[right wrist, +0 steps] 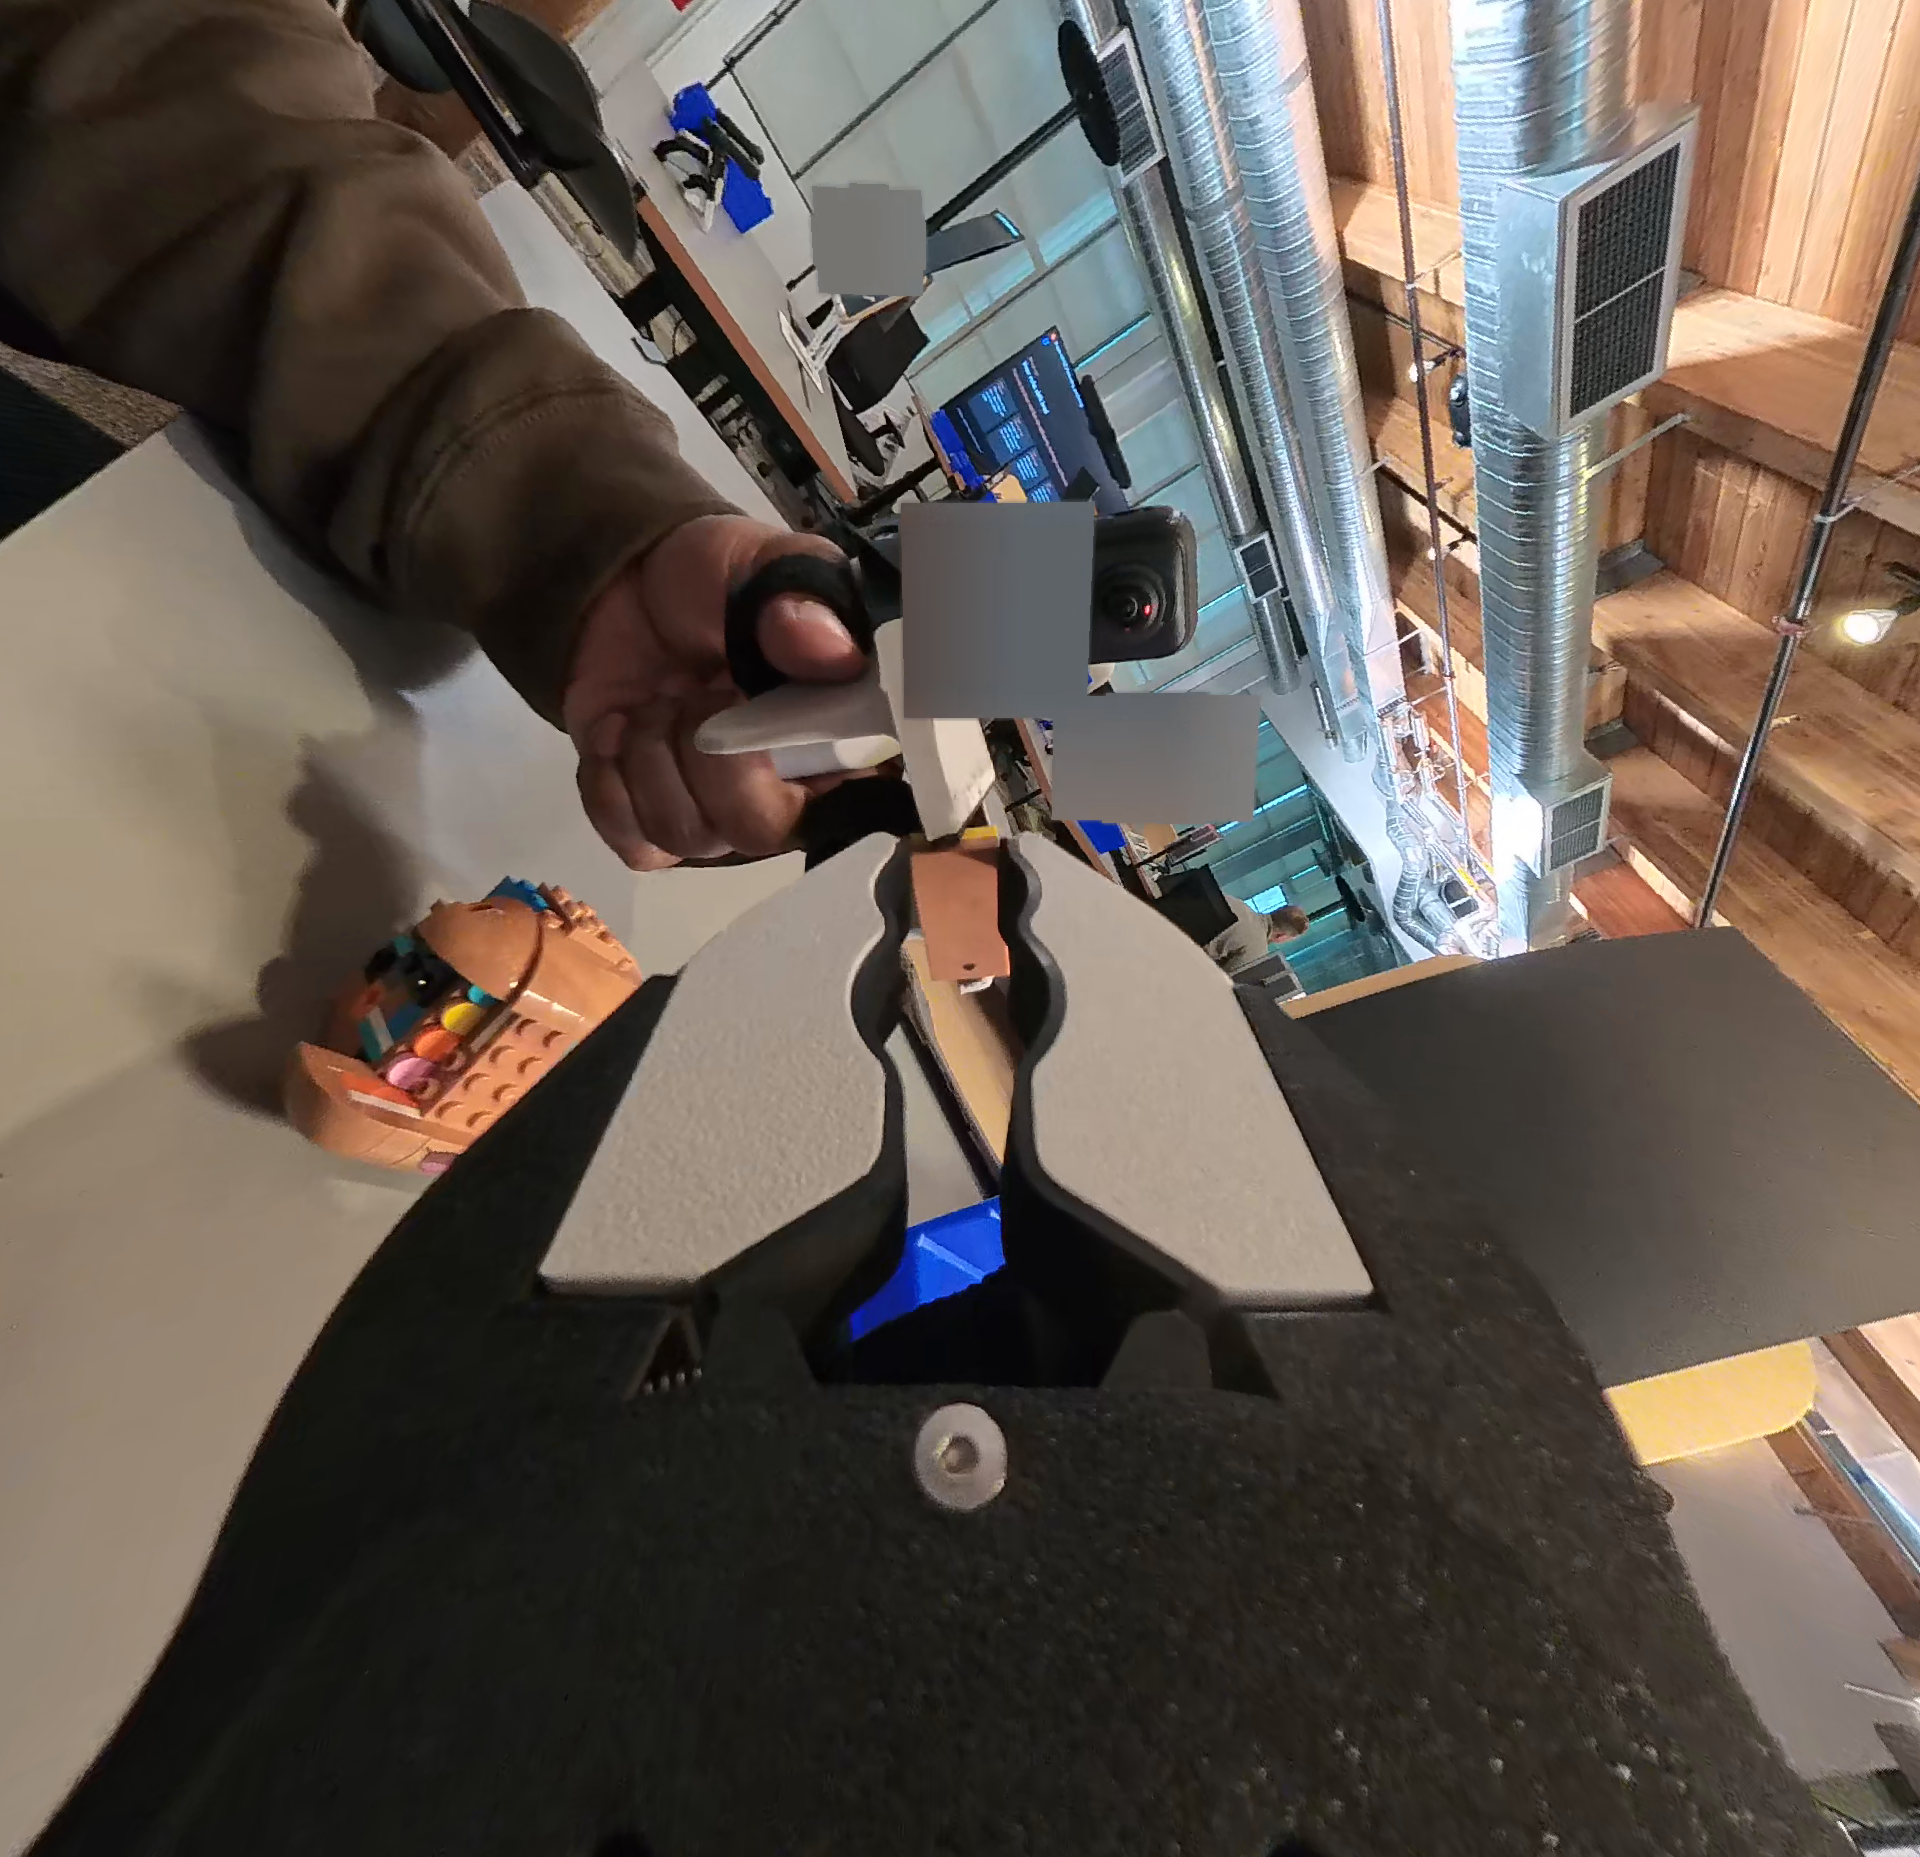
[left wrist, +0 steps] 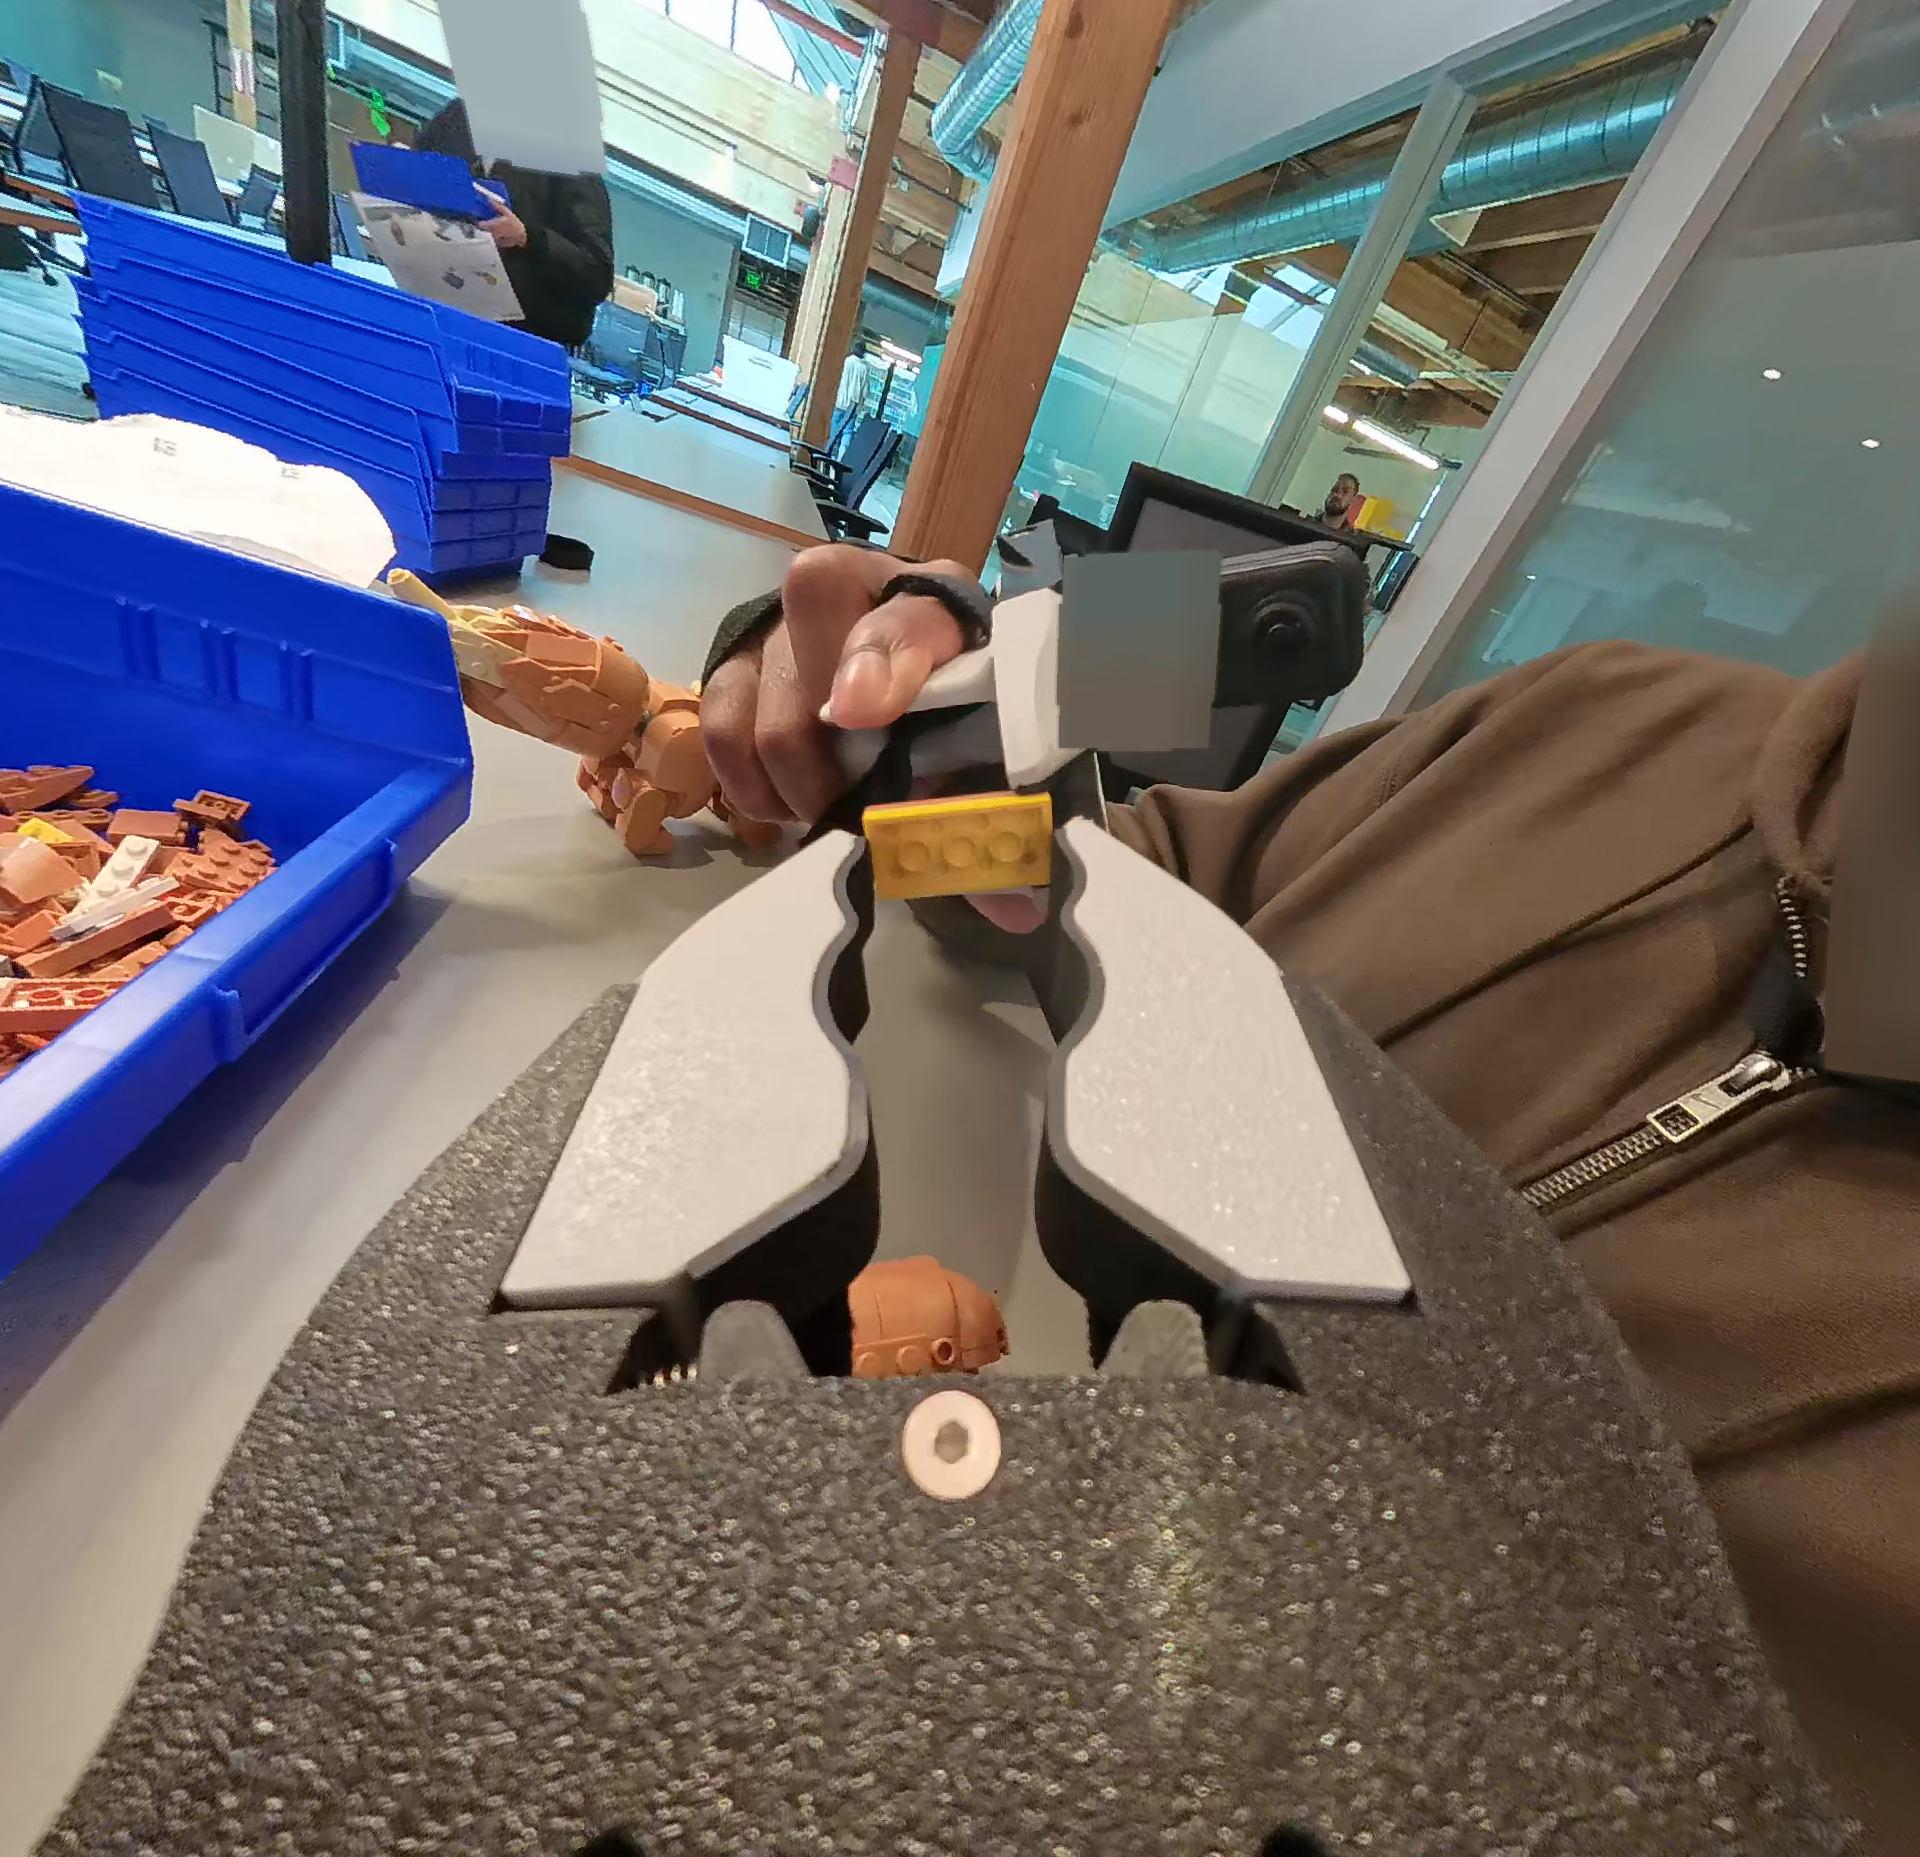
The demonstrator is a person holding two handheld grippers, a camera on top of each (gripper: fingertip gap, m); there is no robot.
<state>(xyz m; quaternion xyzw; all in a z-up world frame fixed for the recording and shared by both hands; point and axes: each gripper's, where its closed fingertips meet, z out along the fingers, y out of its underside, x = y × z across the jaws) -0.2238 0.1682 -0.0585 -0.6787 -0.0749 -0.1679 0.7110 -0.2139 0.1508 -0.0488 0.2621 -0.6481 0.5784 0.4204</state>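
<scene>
Gripping yellow plate [left wrist: 961, 851] in left claw [left wrist: 961, 857] | right claw [right wrist: 958, 914] pinching brown plate [right wrist: 958, 919] | both tip-to-tip above tabletop [left wrist: 520, 976]

Grey table [left wrist: 582, 924]: blue bin [left wrist: 260, 768], brown brick figure [left wrist: 592, 706]

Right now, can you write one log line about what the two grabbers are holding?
left gripper: shut on yellow brick | right gripper: shut on brown plate | pieces meet tip to tip | blue bin: left
</scene>
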